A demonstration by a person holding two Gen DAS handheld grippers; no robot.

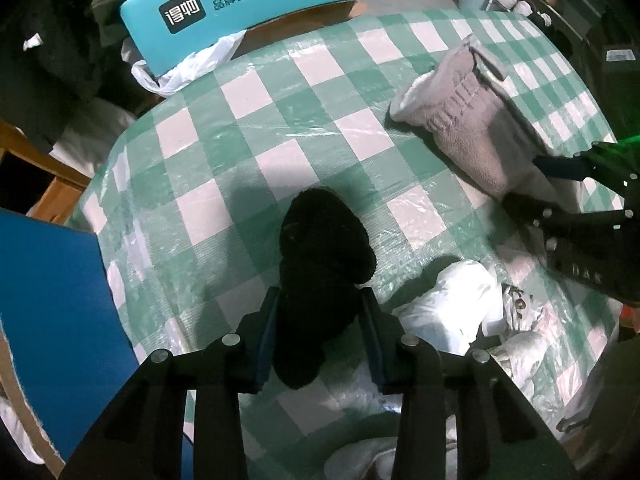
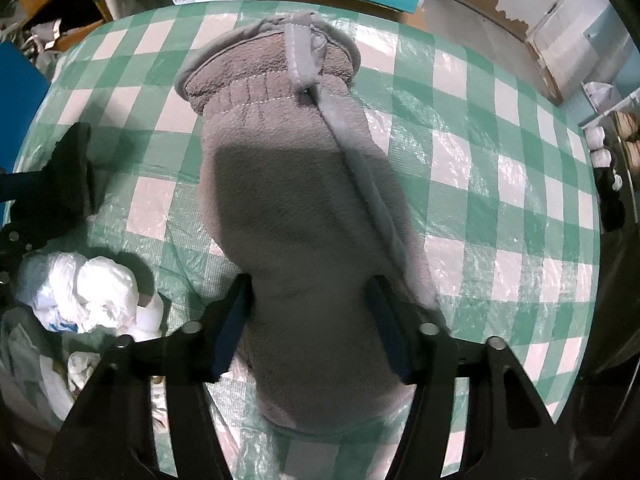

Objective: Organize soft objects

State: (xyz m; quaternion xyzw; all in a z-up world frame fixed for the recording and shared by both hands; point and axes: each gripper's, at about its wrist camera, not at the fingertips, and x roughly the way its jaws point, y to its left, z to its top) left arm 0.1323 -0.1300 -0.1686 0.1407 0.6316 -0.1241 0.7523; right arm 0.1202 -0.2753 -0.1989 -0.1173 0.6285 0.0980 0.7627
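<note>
I judged the task barely begun: both soft things lay loose on the counter with its green-and-white checked cover, well apart from each other, and nothing looked sorted or stacked yet. What remained, as far as I could see, was the whole of the gathering.

My left gripper pointed down over the black sock, its jaws closed in on the sock's near end, pads against the fluff on both sides. The sock ran lengthwise away from me, its rounded end pointing to the far side.

My right gripper straddled the grey mitten at its near end, jaws pressing its flanks (a grip, I thought, though soft fleece makes that hard to swear to). The mitten's long axis ran near to far, its cuff and hanging loop at the far end.

Crumpled white plastic bags sat between the two.
</note>
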